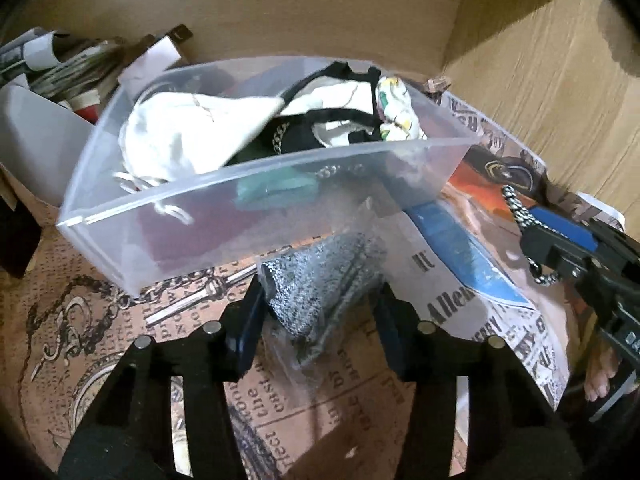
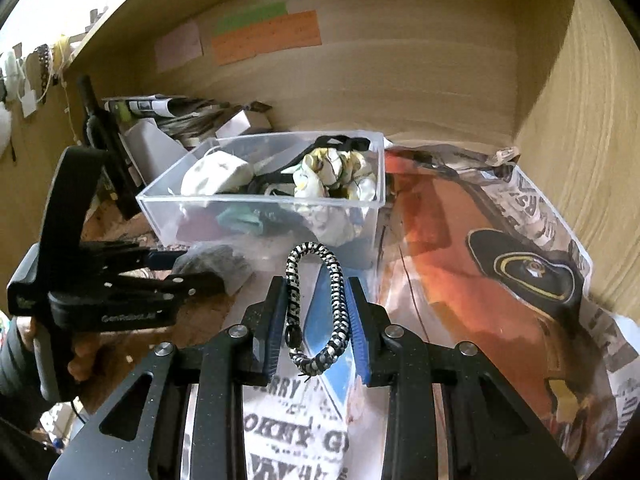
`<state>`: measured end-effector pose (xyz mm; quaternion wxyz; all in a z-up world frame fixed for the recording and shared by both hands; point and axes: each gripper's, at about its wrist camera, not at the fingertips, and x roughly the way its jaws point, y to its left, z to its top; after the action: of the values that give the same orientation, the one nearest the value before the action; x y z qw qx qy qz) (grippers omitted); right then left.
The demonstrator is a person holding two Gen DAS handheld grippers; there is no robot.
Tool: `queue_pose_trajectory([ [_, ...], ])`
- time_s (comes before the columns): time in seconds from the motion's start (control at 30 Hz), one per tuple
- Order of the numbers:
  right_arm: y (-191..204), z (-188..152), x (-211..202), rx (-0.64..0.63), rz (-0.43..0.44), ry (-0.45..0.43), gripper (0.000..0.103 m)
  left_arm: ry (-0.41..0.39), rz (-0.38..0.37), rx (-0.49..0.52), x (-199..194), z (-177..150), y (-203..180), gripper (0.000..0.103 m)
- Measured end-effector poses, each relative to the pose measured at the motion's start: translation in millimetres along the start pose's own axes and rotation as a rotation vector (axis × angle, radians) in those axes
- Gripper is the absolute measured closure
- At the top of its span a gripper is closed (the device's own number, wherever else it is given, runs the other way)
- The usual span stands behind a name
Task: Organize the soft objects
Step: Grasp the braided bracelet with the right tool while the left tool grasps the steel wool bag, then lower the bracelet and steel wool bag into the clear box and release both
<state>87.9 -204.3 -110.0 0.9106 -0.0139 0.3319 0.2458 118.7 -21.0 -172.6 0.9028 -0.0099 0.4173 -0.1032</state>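
Your left gripper (image 1: 320, 320) had its jaws closed on a grey cloth in a clear bag (image 1: 320, 292), held just in front of the clear bin (image 1: 256, 208). Your right gripper (image 2: 316, 312) pinched a black-and-white braided cord (image 2: 334, 292), looped upright between its pads above the printed paper (image 2: 520, 280). The bin held a white pouch (image 2: 216, 176), a floral scrunchie (image 2: 336, 176) and black straps (image 1: 320, 116), near the shelf's back wall (image 2: 400, 80).

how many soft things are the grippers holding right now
2. The left gripper holds a grey item in a clear bag; the right gripper holds a black-and-white braided cord loop. More soft items sit in the clear bin.
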Motion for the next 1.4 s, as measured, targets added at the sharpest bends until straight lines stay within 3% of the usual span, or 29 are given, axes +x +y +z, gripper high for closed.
queue_pose_trajectory([
  [0.33,12,29,-7,-0.022,0.02,-0.082,0.076,-0.174,0.026,0.015,-72,4,7,0.054],
  [0.7,34,73,-1,-0.079,0.057,-0.169,0.076,-0.328,0.114,-0.027,-101,45,24,0.054],
  [0.93,39,89,31,-0.09,0.056,-0.133,0.076,-0.318,0.159,-0.063,-84,66,44,0.054],
  [1.4,34,85,104,-0.092,0.022,0.056,0.073,-0.155,0.124,-0.073,-20,76,63,0.052],
])
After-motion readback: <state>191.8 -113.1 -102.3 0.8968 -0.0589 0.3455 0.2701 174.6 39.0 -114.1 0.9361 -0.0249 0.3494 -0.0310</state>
